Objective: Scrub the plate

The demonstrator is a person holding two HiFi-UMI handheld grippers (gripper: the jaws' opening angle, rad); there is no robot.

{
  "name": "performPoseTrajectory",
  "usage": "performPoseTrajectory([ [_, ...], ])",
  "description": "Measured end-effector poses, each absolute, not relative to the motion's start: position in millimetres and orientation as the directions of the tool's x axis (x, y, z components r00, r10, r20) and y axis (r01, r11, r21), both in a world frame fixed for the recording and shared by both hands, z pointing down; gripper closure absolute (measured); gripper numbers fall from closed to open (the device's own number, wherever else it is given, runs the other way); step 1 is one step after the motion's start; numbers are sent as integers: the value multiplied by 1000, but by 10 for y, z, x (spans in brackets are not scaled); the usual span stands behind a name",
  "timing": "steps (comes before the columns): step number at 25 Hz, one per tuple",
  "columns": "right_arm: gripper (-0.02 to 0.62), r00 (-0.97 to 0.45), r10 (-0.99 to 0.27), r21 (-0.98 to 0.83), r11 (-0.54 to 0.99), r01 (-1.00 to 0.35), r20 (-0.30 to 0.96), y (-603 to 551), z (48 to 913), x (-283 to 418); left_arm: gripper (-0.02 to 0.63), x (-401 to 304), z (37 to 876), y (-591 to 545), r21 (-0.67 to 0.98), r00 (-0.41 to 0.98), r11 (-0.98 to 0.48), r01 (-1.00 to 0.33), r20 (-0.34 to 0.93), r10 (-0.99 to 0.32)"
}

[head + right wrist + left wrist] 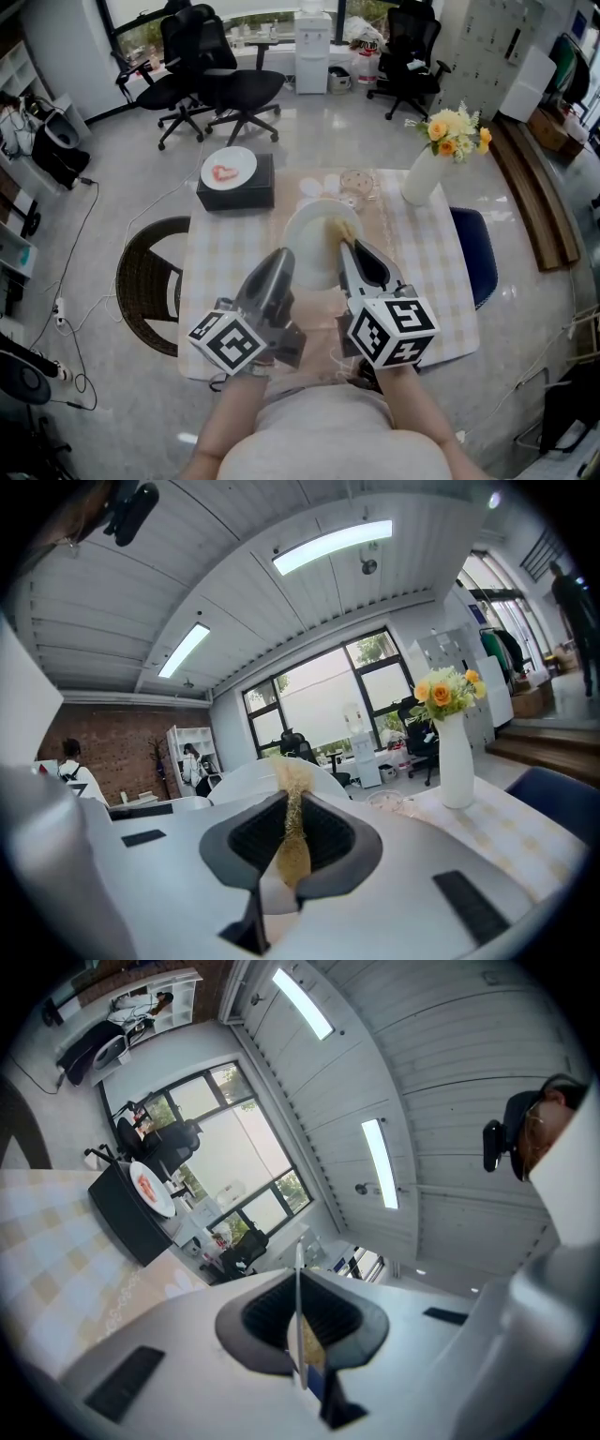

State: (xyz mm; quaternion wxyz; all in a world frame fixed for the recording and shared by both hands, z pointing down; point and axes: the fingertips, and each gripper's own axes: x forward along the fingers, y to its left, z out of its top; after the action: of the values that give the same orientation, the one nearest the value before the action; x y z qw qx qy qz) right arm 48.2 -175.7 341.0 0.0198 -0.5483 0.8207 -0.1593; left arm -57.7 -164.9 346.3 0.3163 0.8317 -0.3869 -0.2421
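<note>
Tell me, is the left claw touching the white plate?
Touching. In the left gripper view the left claw is pinched shut on the thin rim of the plate, with no gap on either side.

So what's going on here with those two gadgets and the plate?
A person at a table is working with a hand-held gripper in each hand. The left hand-held gripper is clamped on the rim of a white plate. The right hand-held gripper is clamped on a yellowish scrubber, whose tip appears to rest against the plate's face. It looks like scrubbing is under way. A second plate, with red smears, sits on a black box farther back.
</note>
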Motion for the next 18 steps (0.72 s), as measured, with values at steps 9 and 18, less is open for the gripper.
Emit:
performPoseTrajectory([
  [9, 548, -318, -936, -282, 267, -921, 153, -1826, 3464, 813, 586, -553, 3464, -1654, 711, 587, -504, -490, -159, -794],
  [18, 548, -249, -956, -270, 201, -942, 158, -1805, 3486, 1092, 586, -592, 3485, -1672, 716, 577, -497, -490, -161, -801],
])
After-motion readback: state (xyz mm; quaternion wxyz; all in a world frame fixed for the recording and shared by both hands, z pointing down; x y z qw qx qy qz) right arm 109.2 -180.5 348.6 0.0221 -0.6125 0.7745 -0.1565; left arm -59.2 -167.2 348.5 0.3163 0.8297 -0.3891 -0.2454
